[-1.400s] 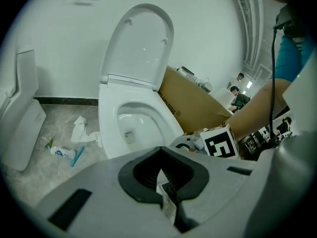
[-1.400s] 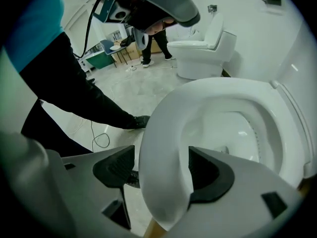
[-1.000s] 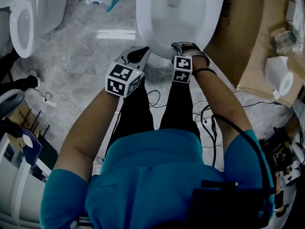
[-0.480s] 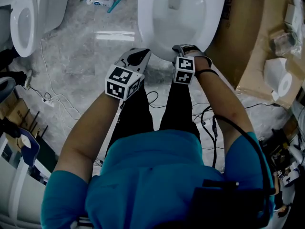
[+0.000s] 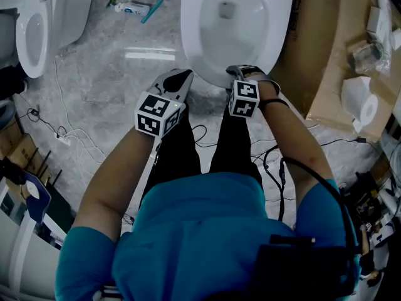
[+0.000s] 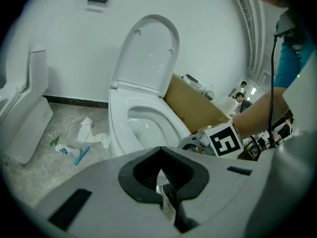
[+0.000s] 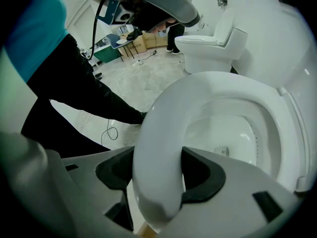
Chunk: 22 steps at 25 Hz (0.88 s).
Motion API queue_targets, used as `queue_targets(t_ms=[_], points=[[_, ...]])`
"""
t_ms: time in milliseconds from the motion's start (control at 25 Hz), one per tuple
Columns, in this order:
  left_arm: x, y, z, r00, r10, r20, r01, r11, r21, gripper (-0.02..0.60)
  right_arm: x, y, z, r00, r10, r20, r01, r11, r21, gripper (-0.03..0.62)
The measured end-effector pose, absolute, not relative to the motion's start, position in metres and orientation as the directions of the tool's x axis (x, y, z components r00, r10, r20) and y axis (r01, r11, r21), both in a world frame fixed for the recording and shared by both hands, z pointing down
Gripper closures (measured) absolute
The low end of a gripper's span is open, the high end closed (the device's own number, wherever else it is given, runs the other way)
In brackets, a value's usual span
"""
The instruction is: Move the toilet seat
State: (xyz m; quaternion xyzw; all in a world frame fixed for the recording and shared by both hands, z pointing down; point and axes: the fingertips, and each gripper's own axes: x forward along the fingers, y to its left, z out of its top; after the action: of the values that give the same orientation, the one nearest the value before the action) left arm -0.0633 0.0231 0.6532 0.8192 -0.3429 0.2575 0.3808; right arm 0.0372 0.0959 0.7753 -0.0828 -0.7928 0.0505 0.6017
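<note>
The white toilet seat [image 5: 190, 27] lies around the bowl [image 5: 229, 11] at the top of the head view, and its lid [image 6: 148, 58] stands upright against the wall. My right gripper [image 5: 239, 72] is at the seat's front edge. In the right gripper view the seat's front rim [image 7: 163, 133] runs between the dark pads. The jaws have just been closing, and the right gripper [image 7: 157, 180] is now shut on the rim. My left gripper [image 5: 179, 78] hovers beside the bowl's front left. The left gripper [image 6: 161, 185] is shut and holds nothing.
A second toilet [image 5: 30, 33] stands at the far left. A tube and a teal toothbrush [image 5: 150, 6] lie on the grey floor behind it. Cardboard [image 5: 329, 49] with a paper roll [image 5: 368, 108] sits to the right. Cables [image 5: 62, 137] trail across the floor by the person's legs.
The right gripper has closed on the seat's front rim and risen slightly. The left gripper has stayed about where it was.
</note>
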Motion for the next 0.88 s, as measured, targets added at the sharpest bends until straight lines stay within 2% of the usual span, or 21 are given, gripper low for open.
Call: queue_targets(t_ms=[280, 880], points=[[-0.071, 0.021, 0.647, 0.615, -0.392, 0.684, -0.775, -0.461, 0.432, 0.578, 0.038, 0.093, 0.76, -0.277, 0.13, 0.952, 0.05, 0.991, -0.121, 0.329], [-0.078, 0.018, 0.63, 0.608, -0.431, 0.667, -0.786, -0.442, 0.432, 0.578, 0.04, 0.085, 0.727, -0.324, -0.185, 0.928, -0.012, 0.981, 0.191, 0.353]])
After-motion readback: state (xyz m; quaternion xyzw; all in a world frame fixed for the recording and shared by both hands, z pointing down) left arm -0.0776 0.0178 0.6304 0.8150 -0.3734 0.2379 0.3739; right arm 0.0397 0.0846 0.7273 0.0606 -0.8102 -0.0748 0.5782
